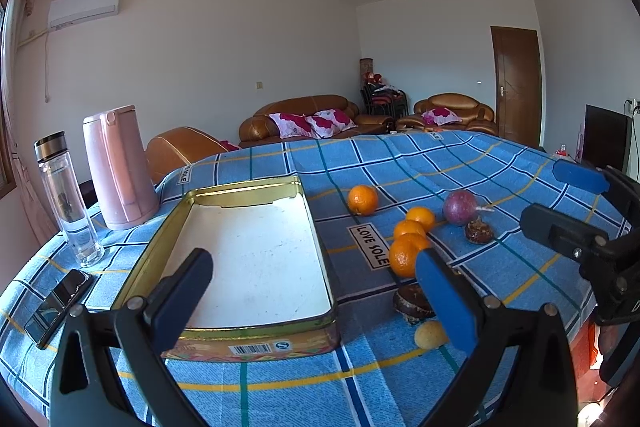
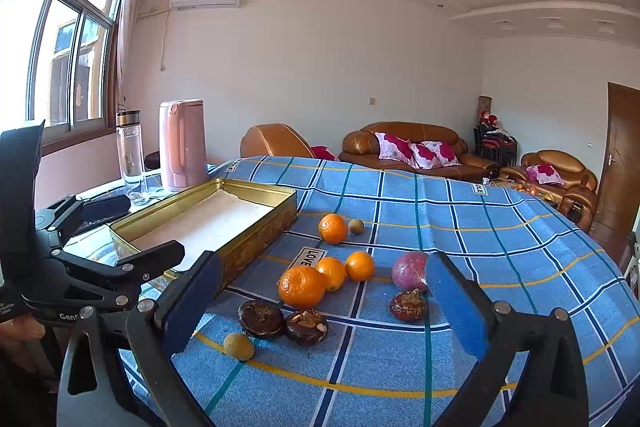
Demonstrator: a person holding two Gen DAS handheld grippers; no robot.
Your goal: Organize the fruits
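Oranges (image 2: 302, 286) lie beside the seemingly empty tin (image 1: 256, 255); both grippers (image 1: 316, 291) (image 2: 324, 303) gape, unladen.

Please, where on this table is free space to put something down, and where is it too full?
Free: the whole inside of the tin; the far cloth beyond the oranges, toward the sofa side. Crowded: the strip right of the tin, where oranges, dark fruits and the purple fruit lie close together.
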